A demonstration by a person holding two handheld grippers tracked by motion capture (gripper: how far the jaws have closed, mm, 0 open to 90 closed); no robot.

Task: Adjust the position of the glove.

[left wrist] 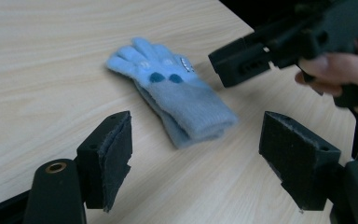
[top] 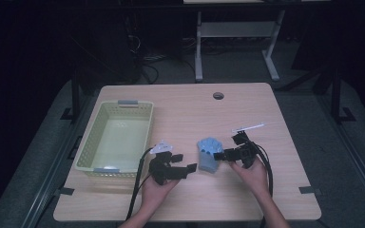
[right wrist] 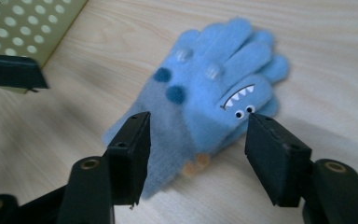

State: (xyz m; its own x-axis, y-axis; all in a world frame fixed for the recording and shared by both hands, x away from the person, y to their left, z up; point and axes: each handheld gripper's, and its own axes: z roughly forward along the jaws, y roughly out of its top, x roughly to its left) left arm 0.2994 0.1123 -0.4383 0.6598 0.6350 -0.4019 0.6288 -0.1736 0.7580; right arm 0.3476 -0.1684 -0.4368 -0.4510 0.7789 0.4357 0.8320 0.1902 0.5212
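The right tool (right wrist: 198,135) is wide open just over the cuff of the blue glove (right wrist: 214,93), and the left tool (left wrist: 196,149) is open too, a little way back from it, holding nothing. There are two tools, one glove and one basket (top: 95,142); the glove lies flat on the tabletop (top: 190,109) between the tools, away from every edge, with lots of bare wood around it. The right tool's view shows a toothy face with two eyes on the glove, which is too small to see from high up.

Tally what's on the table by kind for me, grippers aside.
Blue gloves: 1 that can be told (possibly a stacked pair)
Pale green basket: 1
White stick-like item: 1
Total: 3
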